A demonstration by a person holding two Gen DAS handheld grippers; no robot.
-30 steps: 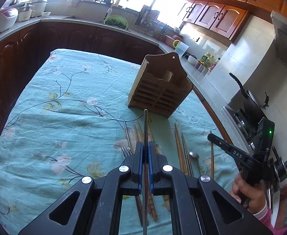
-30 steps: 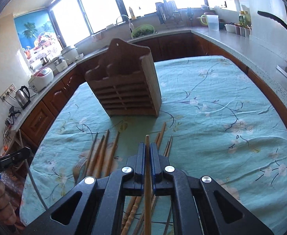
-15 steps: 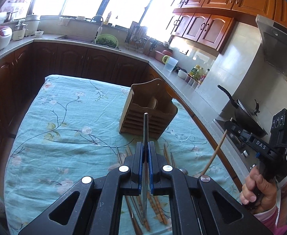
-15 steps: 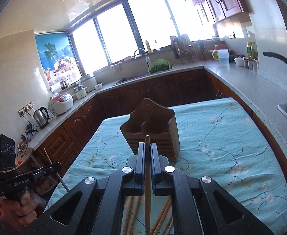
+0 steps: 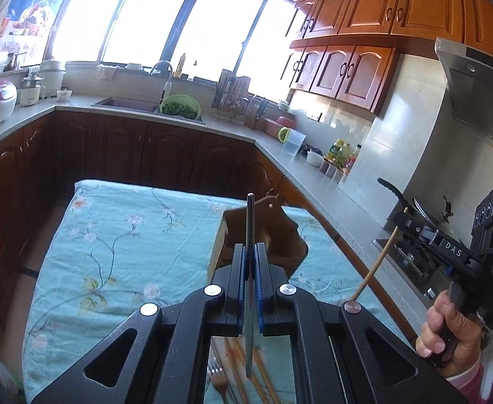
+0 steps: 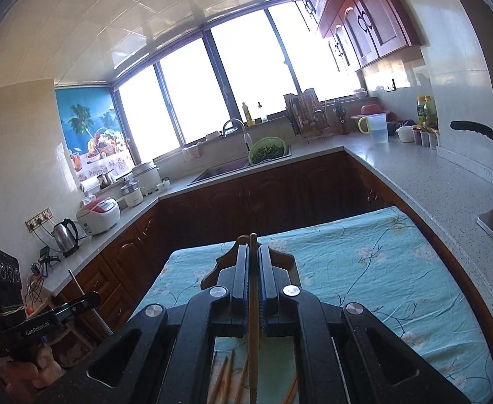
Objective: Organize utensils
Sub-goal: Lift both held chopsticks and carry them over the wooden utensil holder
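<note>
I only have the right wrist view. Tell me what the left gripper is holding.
Observer: The left gripper is shut on a grey metal chopstick, tip pointing up.
Operator: Report what lies below it.
Observer: A fork lies on the cloth beside loose wooden chopsticks.
Operator: Give me the holder's position from there.
Observer: The wooden holder stands directly beyond the metal chopstick, upright on the cloth.
</note>
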